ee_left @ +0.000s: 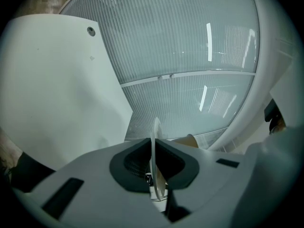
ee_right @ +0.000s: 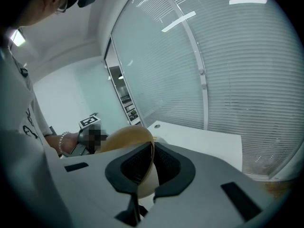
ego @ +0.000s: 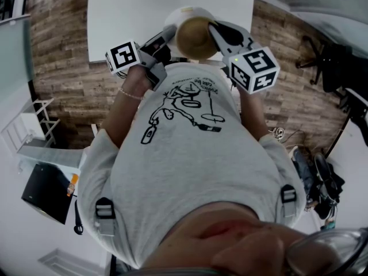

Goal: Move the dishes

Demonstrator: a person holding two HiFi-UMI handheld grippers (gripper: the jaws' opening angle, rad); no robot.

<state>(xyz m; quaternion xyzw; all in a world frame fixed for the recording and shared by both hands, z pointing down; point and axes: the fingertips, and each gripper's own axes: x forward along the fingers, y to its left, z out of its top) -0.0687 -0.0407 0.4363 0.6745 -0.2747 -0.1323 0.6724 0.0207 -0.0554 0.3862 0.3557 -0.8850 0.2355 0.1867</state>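
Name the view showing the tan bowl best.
Head view: the tan bowl shows nearly its whole mouth. Right gripper view: only rim and side, between the jaws. Left gripper view: a tan sliver.

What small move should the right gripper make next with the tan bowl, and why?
Probably a slight lift of the right gripper, to raise the tan bowl out of the white dish it seems to sit in. Its jaws are shut on the bowl's rim, and the left gripper is shut on the white dish's rim, so that dish can be held back as the two part.
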